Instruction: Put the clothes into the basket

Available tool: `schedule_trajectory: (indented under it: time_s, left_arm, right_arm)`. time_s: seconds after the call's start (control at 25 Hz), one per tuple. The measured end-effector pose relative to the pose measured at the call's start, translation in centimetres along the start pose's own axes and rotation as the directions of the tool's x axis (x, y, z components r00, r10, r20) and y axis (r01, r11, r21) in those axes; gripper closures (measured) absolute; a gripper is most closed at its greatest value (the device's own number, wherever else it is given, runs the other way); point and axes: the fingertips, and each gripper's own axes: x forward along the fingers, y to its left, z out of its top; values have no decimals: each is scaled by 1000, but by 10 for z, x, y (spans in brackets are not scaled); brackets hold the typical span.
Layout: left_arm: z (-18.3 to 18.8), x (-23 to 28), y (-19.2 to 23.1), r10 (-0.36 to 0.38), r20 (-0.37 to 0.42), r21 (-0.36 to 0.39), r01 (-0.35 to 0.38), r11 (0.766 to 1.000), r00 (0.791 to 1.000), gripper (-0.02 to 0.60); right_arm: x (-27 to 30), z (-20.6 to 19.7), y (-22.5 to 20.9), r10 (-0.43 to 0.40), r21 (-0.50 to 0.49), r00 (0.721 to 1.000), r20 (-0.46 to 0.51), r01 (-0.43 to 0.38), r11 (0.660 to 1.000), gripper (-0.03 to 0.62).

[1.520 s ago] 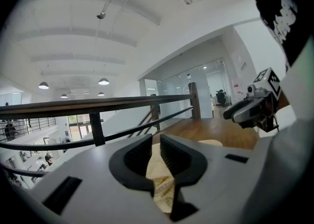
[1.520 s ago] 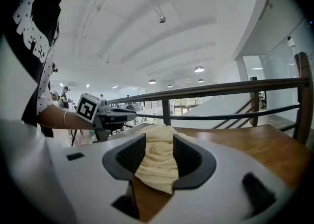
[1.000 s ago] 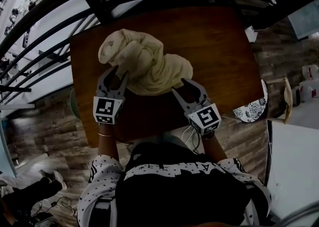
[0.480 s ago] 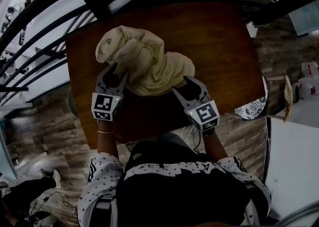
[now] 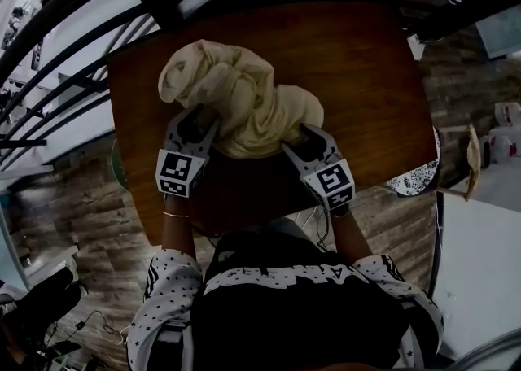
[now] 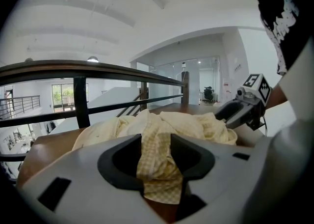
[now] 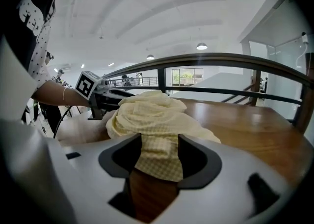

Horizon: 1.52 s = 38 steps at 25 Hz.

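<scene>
A crumpled pale yellow checked garment (image 5: 244, 101) lies in a heap on the brown wooden table (image 5: 366, 60). My left gripper (image 5: 195, 117) is at the heap's near left edge and my right gripper (image 5: 305, 135) at its near right edge. In the left gripper view a fold of the garment (image 6: 159, 134) hangs between the wide-open jaws of the left gripper (image 6: 157, 142). In the right gripper view the right gripper (image 7: 159, 144) has its jaws still opening, with a flap of the garment (image 7: 157, 156) lying between them. No basket is in view.
A dark metal railing (image 5: 81, 3) runs along the table's far and left sides. A patterned round object (image 5: 411, 178) sits off the table's right near corner above the wooden floor. The person stands at the table's near edge.
Both grippers have moved forward and down onto the near edge of the garment. Their jaws have spread wider, and cloth now lies between them.
</scene>
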Motion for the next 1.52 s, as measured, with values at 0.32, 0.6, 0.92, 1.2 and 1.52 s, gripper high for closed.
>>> schedule_trajectory:
  time_s: [0.32, 0.6, 0.92, 1.2, 1.52]
  left_arm:
    - [-6, 6, -5, -24, -18, -16, 23, 1000, 1000, 407]
    - [-10, 14, -16, -56, -33, -57, 54, 997, 998, 408]
    - [-8, 18, -33, -101, -29, -14, 101, 995, 994, 462]
    - [-3, 22, -53, -157, -14, -13, 157, 988, 988, 500]
    - [6, 23, -68, -199, 14, -14, 199, 980, 980, 531]
  right_arm:
    - [16, 1, 0, 17, -8, 1000, -12, -17, 1000, 376]
    - [30, 7, 11, 54, -38, 998, -28, -55, 998, 378]
    - [46, 24, 21, 92, -10, 996, 15, -92, 996, 378]
    - [55, 34, 32, 133, 15, 990, 36, -134, 991, 379]
    - [57, 47, 36, 125, 24, 990, 65, -127, 992, 428]
